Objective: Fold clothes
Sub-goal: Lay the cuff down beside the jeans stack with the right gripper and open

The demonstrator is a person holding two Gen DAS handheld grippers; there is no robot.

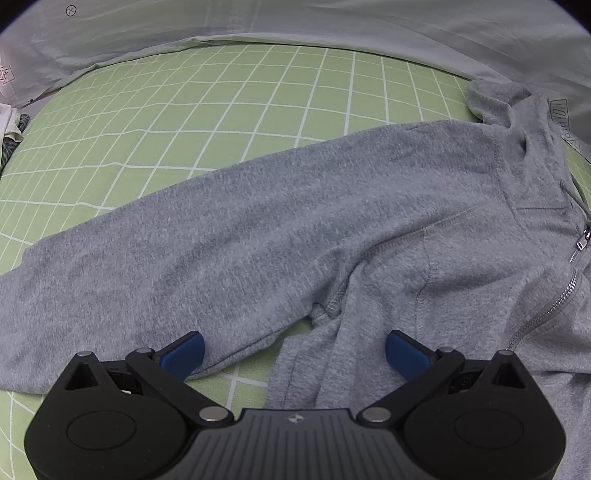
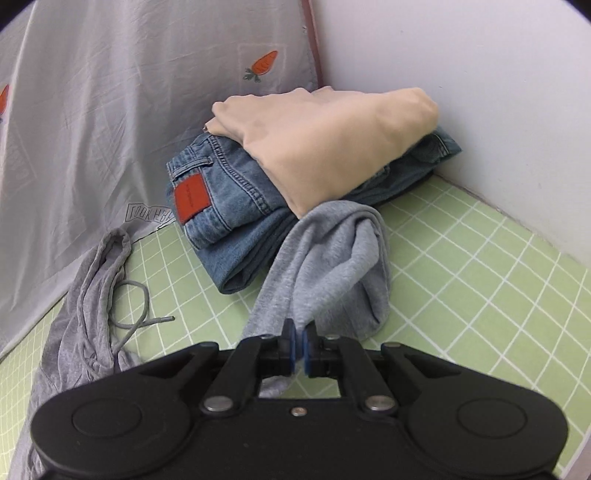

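A grey zip hoodie [image 1: 424, 229] lies spread on a green checked sheet [image 1: 221, 110]. One sleeve [image 1: 184, 258] stretches out flat to the left. My left gripper [image 1: 294, 350] is open, its blue pads [image 1: 184, 352] just above the armpit seam, holding nothing. My right gripper [image 2: 298, 349] is shut on the hoodie's other sleeve [image 2: 332, 266], which hangs bunched and lifted off the sheet. The hood and its drawstring [image 2: 129, 310] lie at the left of the right wrist view.
Folded blue jeans [image 2: 236, 206] with a beige garment [image 2: 332, 140] on top sit in the corner by the white wall [image 2: 480, 92]. A grey carrot-print cover [image 2: 110, 110] lies along the far side of the bed, also seen in the left wrist view [image 1: 295, 22].
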